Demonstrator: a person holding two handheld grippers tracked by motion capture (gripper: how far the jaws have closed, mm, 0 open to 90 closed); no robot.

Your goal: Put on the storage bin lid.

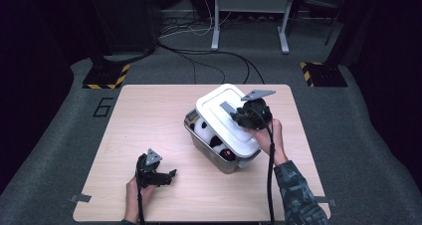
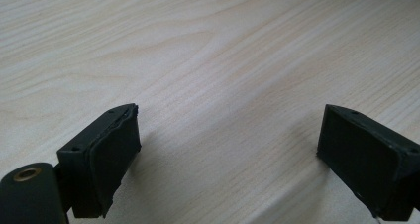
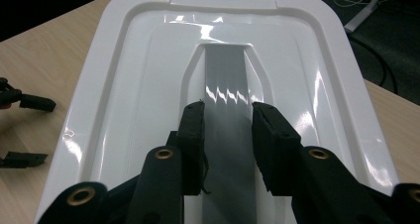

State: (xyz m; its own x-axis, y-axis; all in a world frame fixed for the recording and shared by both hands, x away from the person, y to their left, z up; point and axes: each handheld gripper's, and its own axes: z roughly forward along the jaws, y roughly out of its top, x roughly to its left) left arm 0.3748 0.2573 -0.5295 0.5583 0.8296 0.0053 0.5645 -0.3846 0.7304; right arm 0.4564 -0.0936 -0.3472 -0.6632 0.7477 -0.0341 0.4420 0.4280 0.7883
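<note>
A white plastic lid point(image 1: 215, 107) point(image 3: 143, 60) lies tilted and skewed over a metal bin point(image 1: 205, 147) at the table's right middle, leaving the bin's left side uncovered. My right gripper point(image 1: 237, 117) point(image 3: 228, 125) is shut on the lid's grey centre handle point(image 1: 227, 107) point(image 3: 225, 80), one pad on each side of it. Inside the bin sit a white and black object point(image 1: 203, 130) and something with a red spot point(image 1: 227, 155). My left gripper point(image 1: 170, 177) point(image 2: 228, 144) hovers low over bare wood near the front left, open and holding nothing; it also appears far off point(image 3: 28, 131).
The light wooden table point(image 1: 149, 115) point(image 2: 198, 45) has free room to the left of and in front of the bin. Around the table are grey floor, trailing cables point(image 1: 209, 56), a metal stand point(image 1: 251, 16) and yellow-black striped bases point(image 1: 105, 78) at the back.
</note>
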